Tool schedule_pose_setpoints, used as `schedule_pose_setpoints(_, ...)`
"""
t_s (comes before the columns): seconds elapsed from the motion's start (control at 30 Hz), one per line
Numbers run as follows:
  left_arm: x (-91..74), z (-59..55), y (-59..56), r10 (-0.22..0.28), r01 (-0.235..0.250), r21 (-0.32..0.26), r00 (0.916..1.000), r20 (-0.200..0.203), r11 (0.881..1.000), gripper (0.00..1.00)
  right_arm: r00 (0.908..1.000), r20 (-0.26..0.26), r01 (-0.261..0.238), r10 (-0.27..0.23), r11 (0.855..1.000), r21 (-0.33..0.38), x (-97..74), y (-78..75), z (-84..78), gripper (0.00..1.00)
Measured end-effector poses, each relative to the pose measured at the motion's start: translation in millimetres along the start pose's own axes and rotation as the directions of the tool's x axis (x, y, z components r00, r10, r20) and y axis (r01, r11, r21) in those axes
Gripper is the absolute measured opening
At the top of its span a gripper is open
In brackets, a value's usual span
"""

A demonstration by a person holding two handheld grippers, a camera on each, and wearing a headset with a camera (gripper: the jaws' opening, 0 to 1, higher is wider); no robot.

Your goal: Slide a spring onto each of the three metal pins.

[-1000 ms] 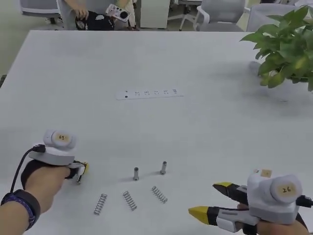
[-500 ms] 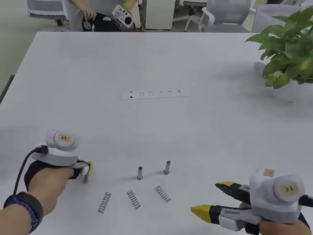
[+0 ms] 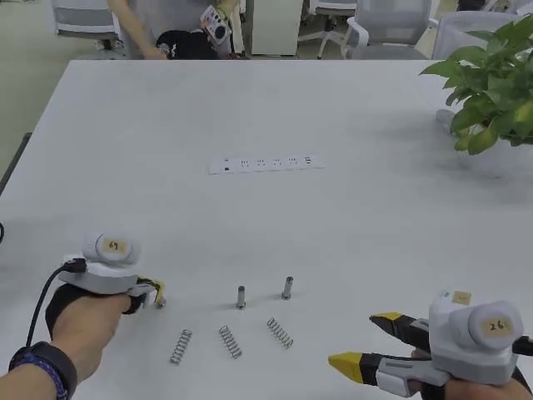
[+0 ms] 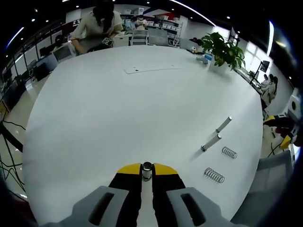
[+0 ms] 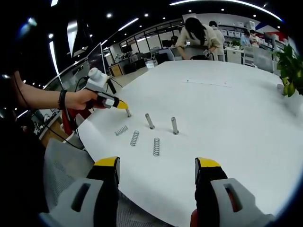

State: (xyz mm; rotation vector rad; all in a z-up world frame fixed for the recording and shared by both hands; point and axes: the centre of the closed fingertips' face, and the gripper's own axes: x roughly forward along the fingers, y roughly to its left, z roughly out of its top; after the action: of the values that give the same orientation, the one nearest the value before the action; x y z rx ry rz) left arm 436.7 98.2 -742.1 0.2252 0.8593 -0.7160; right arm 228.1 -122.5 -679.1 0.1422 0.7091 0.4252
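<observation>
Two metal pins (image 3: 241, 297) (image 3: 287, 288) stand upright on the white table (image 3: 266, 100). In front of them lie three springs (image 3: 181, 346) (image 3: 229, 342) (image 3: 280, 332). My left gripper (image 3: 155, 294) is to their left, low over the table, shut on a third pin (image 4: 147, 170) that stands between its yellow tips. The right gripper view shows that gripper (image 5: 122, 106) and its pin (image 5: 128, 112) from the side. My right gripper (image 3: 365, 340) hovers open at the near right with nothing between its jaws, facing the springs (image 5: 156, 146) and pins (image 5: 174, 126).
A white power strip (image 3: 265, 163) lies mid-table. A potted plant (image 3: 491, 75) stands at the far right. A person (image 3: 179, 29) sits at the table's far edge with a dark bag. Office chairs stand behind.
My left gripper has edged a little to the right, toward the standing pins, still holding its pin. The right gripper has hardly moved. The head camera has shifted slightly.
</observation>
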Motion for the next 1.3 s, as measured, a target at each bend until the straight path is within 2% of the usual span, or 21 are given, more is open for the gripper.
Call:
schedule_pose_setpoints(0.1,-0.9,-1.1,-6.5,-0.002,0.002,0.016,0.9999,0.012,1.000,0.00,1.0000,0.002,0.001,-0.001,1.000,0.002,-0.7,-0.4,-0.4,0.63)
schedule_pose_setpoints(0.17,0.2,-0.9,-6.1,0.000,0.000,0.021,0.9999,0.017,1.000,0.00,1.0000,0.002,0.002,-0.002,1.000,0.002,-1.2,-0.8,-0.8,0.63)
schedule_pose_setpoints(0.23,-0.3,-2.0,-11.5,-0.006,0.005,0.028,0.9997,0.024,1.000,0.00,1.0000,0.003,0.004,-0.004,1.000,0.004,-1.9,-1.5,-1.1,0.63)
schedule_pose_setpoints(0.47,5.3,-1.0,-18.4,-0.019,0.017,0.043,0.9986,0.049,0.999,0.00,1.0000,0.005,0.007,-0.007,1.000,0.009,-3.4,-3.0,-2.1,0.63)
schedule_pose_setpoints(0.77,10.7,3.8,-32.3,-0.041,0.036,0.065,0.9957,0.082,0.997,0.00,1.0000,0.001,0.003,-0.003,1.000,0.003,-2.8,-1.5,-4.0,0.64)
schedule_pose_setpoints(1.0,12.8,1.9,-39.0,-0.045,0.040,0.067,0.9950,0.089,0.997,0.00,1.0000,-0.004,-0.004,0.004,1.000,-0.002,-1.8,0.0,-5.8,0.64)
schedule_pose_setpoints(1.3,11.8,-1.7,-44.4,-0.043,0.031,0.124,0.9943,0.097,0.992,0.00,1.0000,-0.003,-0.004,0.004,1.000,-0.002,-2.1,-0.6,-5.6,0.64)
